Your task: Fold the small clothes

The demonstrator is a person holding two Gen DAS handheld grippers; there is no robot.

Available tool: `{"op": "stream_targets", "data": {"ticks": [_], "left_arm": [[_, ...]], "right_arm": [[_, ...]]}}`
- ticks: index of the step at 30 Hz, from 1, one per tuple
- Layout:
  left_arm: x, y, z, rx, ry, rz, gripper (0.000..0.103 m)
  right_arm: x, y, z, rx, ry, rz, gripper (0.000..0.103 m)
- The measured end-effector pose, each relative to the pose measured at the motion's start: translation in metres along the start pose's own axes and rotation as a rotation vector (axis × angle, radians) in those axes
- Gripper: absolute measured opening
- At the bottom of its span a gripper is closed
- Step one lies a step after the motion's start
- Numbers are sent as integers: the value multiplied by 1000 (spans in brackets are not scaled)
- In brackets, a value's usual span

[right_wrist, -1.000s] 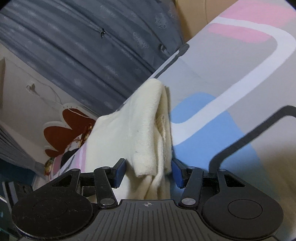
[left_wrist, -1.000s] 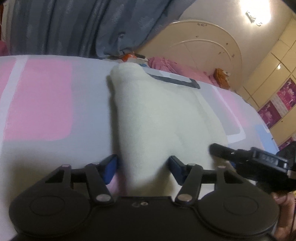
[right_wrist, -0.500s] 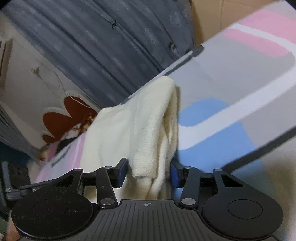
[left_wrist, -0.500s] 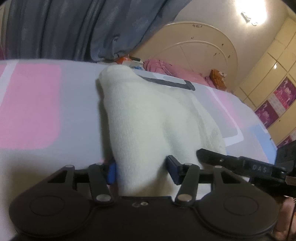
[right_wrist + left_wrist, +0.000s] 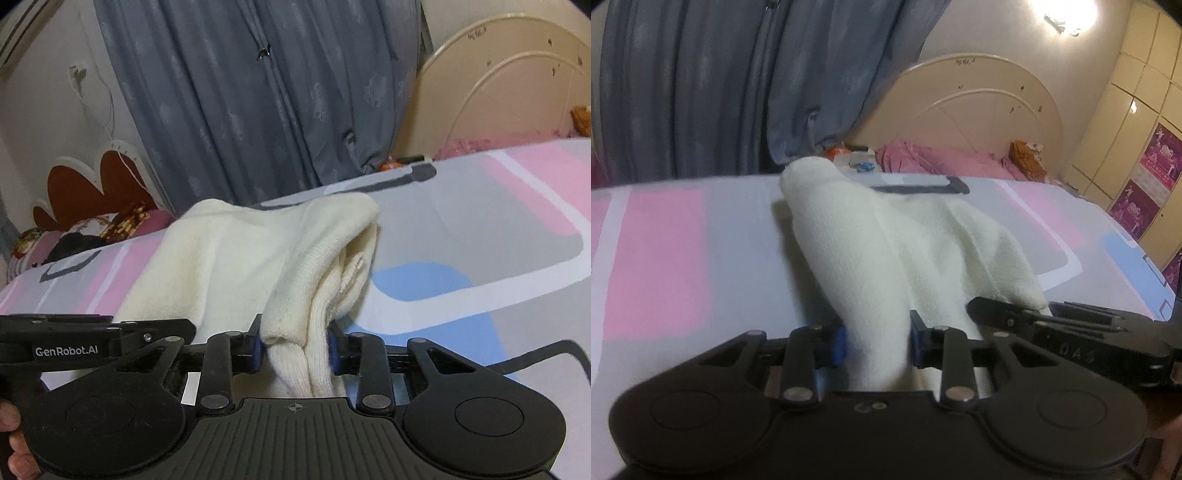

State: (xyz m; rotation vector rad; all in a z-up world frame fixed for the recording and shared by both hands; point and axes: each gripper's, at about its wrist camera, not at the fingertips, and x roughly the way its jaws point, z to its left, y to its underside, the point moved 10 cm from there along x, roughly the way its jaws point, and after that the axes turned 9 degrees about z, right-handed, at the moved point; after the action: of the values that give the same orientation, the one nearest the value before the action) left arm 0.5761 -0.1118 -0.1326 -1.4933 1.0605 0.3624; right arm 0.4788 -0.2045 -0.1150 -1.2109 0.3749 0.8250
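Note:
A small cream knitted garment (image 5: pixel 886 251) lies bunched on the patterned bed sheet (image 5: pixel 665 251). My left gripper (image 5: pixel 877 341) is shut on its near left edge and lifts it into a ridge. My right gripper (image 5: pixel 295 350) is shut on the near right edge of the garment (image 5: pixel 240 266), with several layers pinched between the blue pads. The right gripper also shows at the right of the left wrist view (image 5: pixel 1052 332), and the left one at the left of the right wrist view (image 5: pixel 92 339). The two grippers are close side by side.
The pink, grey and blue sheet (image 5: pixel 480 258) stretches all around the garment. A grey curtain (image 5: pixel 738 92) hangs behind the bed. A cream headboard (image 5: pixel 979 103) and pink pillows (image 5: pixel 942 158) are at the far right. Wardrobe doors (image 5: pixel 1145 129) stand further right.
Both grippers have closed tighter on the garment and lifted its near edge. The two grippers have come closer together, and the views have tilted up toward the curtain.

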Motion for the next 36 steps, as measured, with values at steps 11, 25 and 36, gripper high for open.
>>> {"op": "stream_targets", "data": {"ticks": [11,25,36], "left_arm": [[-58,0,24,-4,-31,-58,30],[-169,65,126,-42,-161,-43,30],[-168,143,192,-129,-245,60,62]], "right_arm": [[-26,-3,52,-74,10,-60,30],[-29,39,216,-120,-108,-35,30],[21,103,260,-75,-149,138,30]]}}
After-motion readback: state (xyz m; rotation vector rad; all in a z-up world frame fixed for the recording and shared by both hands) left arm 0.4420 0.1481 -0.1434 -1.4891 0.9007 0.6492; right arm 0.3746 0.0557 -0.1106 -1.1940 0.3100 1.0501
